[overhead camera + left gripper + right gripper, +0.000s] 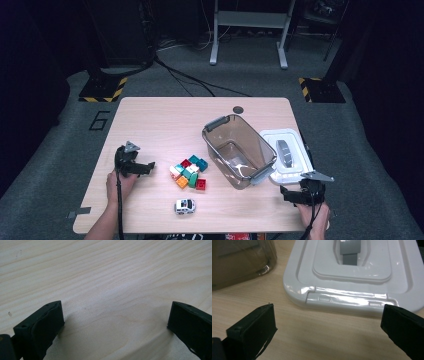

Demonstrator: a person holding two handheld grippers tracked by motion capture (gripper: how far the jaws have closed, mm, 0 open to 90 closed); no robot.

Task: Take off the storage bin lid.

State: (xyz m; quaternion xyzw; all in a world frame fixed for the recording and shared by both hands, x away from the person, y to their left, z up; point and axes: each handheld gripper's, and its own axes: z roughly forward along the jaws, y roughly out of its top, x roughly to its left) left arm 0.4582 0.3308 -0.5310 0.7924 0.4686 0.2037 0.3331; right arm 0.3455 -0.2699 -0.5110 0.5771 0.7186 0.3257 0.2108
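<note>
While I hold my left tool (146, 166) low over bare wood at the left of the tabletop (165, 120), its jaws stand wide apart with nothing between them, as the left gripper view confirms. Just to its right lies a heap of coloured bricks (190, 172), and a small white toy car (185, 206) sits near the front edge below them. Past the bricks stands a smoky clear bin (239, 150), empty and set at an angle. Touching its right side rests the white lid (289, 152), flat on the wood with its grey handle up. My right tool (285, 194) hovers just in front of that lid (352, 277), jaws spread as wide as they go and gripping nothing, the lid's near edge facing the gap.
</note>
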